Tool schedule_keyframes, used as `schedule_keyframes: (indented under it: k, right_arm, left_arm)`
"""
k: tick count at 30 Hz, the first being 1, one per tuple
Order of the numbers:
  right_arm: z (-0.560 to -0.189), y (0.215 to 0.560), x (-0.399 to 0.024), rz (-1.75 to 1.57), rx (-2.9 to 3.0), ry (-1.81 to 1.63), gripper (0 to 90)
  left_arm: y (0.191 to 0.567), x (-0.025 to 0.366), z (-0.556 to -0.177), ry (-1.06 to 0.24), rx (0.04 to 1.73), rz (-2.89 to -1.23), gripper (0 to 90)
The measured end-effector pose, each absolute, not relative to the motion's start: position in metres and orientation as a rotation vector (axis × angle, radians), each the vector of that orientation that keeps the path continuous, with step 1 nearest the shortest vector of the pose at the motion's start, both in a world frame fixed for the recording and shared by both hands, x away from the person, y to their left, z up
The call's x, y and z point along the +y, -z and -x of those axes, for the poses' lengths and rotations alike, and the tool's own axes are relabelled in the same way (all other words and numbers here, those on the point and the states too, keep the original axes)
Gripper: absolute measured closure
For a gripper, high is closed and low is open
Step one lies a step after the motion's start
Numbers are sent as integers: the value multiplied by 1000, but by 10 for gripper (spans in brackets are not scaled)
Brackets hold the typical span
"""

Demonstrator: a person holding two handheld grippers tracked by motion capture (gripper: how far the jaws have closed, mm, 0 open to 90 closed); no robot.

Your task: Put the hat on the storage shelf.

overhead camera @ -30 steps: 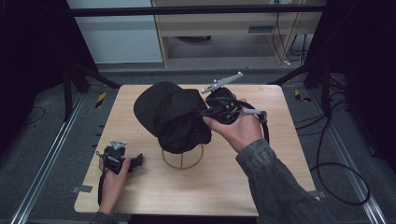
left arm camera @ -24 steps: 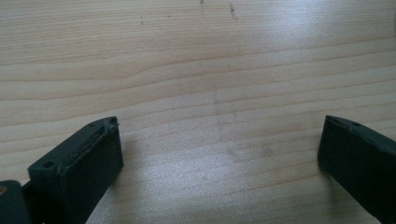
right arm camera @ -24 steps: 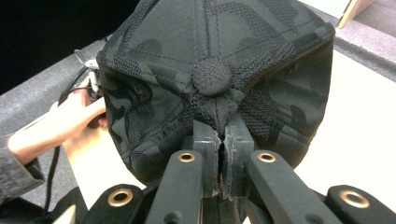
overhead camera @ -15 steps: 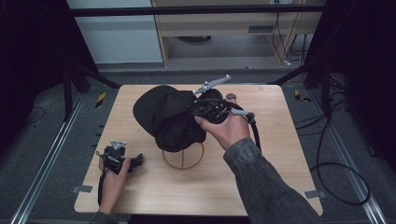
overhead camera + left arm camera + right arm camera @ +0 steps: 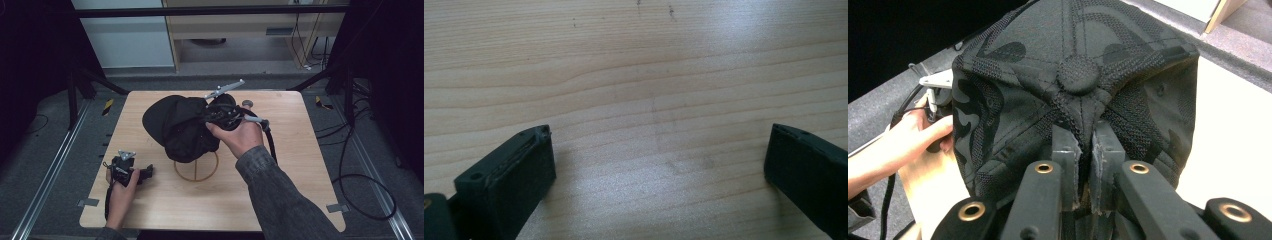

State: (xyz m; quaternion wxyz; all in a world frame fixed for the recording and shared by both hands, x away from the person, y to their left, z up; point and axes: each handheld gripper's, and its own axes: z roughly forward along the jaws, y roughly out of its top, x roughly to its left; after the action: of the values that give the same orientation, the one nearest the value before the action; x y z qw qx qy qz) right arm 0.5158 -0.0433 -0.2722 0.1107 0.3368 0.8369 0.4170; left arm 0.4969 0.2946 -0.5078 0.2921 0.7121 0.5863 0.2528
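Observation:
A black cap point(image 5: 175, 122) with a dark patterned crown point(image 5: 1073, 95) is held up over a wire stand point(image 5: 196, 166) in the middle of the table. My right gripper point(image 5: 1083, 145) is shut on the cap's fabric just below the top button point(image 5: 1078, 75); from above it sits against the cap's right side point(image 5: 222, 114). My left gripper point(image 5: 131, 172) rests low at the table's front left, held in a hand. Its jaws stand wide open over bare wood point(image 5: 654, 125), with nothing between them.
The wooden table point(image 5: 300, 165) has free room at the right and front. A cable point(image 5: 270, 142) trails from the right gripper across the table. Dark floor, metal rails point(image 5: 50, 170) and a shelf unit lie beyond the edges.
The right gripper has carried the cap a little to the left and down over the stand. The left gripper has stayed where it was.

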Motion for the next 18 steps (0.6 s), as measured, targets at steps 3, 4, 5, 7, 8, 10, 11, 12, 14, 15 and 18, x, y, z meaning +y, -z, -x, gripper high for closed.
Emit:
schedule_keyframes:
  k: [3,4,5,7,8,10,11,12,14,15,18]
  right_arm:
    - [-516,272,-44,-986,2457,-1233,818]
    - [-516,272,-44,-986,2455,-1234,810]
    - [-517,272,-44,-984,2454,-1236,804]
    - [-517,273,-45,-985,2451,-1240,791]
    - [-518,273,-45,-985,2450,-1242,786]
    - [-518,273,-46,-989,2449,-1248,773]
    - [-519,273,-46,-991,2448,-1251,764]
    - [-519,273,-47,-995,2447,-1253,757]
    - [-519,273,-47,-998,2447,-1258,752]
    - [-519,273,-47,-1001,2447,-1261,741]
    - [-519,273,-47,-997,2444,-1267,729]
  left_arm:
    - [508,295,-497,-673,1562,-1898,0]
    - [508,295,-497,-673,1562,-1897,0]
    - [508,295,-497,-674,1562,-1898,0]
    - [508,295,-497,-673,1562,-1897,0]
    - [508,295,-497,-674,1562,-1897,0]
    - [508,295,-497,-675,1562,-1895,0]
    - [508,295,-497,-675,1562,-1895,0]
    - [508,295,-497,-675,1562,-1895,0]
    - [508,295,-497,-674,1562,-1895,0]
    - [508,295,-497,-675,1562,-1895,0]
    - [508,295,-497,-675,1562,-1895,0]
